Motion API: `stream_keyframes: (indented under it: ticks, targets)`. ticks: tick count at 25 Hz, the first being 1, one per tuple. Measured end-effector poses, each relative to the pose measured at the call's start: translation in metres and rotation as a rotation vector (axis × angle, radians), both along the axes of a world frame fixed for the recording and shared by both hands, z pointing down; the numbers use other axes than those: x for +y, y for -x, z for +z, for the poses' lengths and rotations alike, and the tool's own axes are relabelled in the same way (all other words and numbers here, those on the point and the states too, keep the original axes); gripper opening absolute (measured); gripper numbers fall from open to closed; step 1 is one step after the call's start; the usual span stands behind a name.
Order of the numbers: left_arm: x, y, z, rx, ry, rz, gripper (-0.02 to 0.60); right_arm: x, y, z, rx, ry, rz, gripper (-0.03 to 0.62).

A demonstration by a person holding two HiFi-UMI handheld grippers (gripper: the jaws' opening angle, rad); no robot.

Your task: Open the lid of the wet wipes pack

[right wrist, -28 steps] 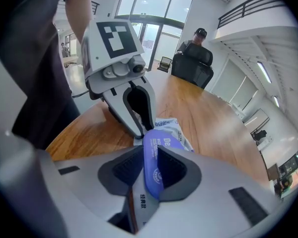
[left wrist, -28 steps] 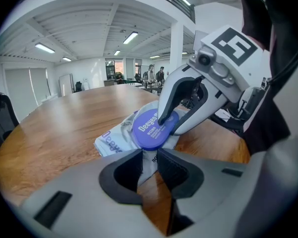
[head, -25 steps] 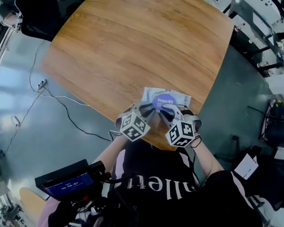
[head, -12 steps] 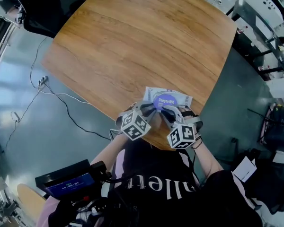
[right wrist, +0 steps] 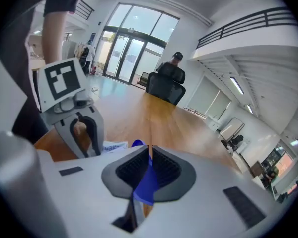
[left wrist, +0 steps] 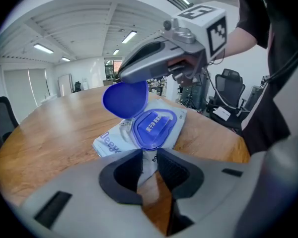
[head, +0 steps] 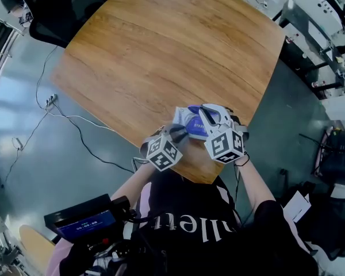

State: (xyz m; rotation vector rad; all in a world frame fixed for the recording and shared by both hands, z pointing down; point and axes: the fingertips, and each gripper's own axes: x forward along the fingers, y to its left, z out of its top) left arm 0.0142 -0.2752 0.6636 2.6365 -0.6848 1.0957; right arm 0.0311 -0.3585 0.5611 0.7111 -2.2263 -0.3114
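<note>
Blue plastic lid (left wrist: 125, 99), raised off the wet wipes pack (left wrist: 114, 140) near the table (left wrist: 49, 128) edge, sits between my closing right fingers (right wrist: 133, 167). My left fingers (left wrist: 171, 171) clamp the pack's edge. Risk: over-pulling strains the hinge or drags the pack free.

Lid (left wrist: 124, 99) a vivid royal blue; wet wipes pack (left wrist: 109, 143) pale grey-white with blue lettering; table (head: 161, 56) warm brown, streaked wood grain; chair (head: 57, 10) at eleven o'clock, black; floor (head: 23, 108) grey-blue.
</note>
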Motion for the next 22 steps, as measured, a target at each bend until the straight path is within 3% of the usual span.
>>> stream_keyframes:
  ticks: [7,13,16,22]
  targets:
    - [-0.002,0.000,0.000,0.006,0.007,-0.005,0.079,-0.049,-0.015,0.034,0.050,0.130,0.100,0.034]
    - [0.001,-0.001,-0.001,0.015,0.016,-0.003,0.078,-0.055,-0.023,0.058,0.048,0.228,0.198,0.034]
    - [0.001,-0.001,0.000,0.016,0.017,-0.004,0.078,-0.053,-0.022,0.037,-0.008,0.210,0.231,0.034]
    - [0.004,-0.002,-0.001,0.020,0.019,-0.011,0.079,-0.015,-0.031,-0.009,-0.251,0.212,0.375,0.034]
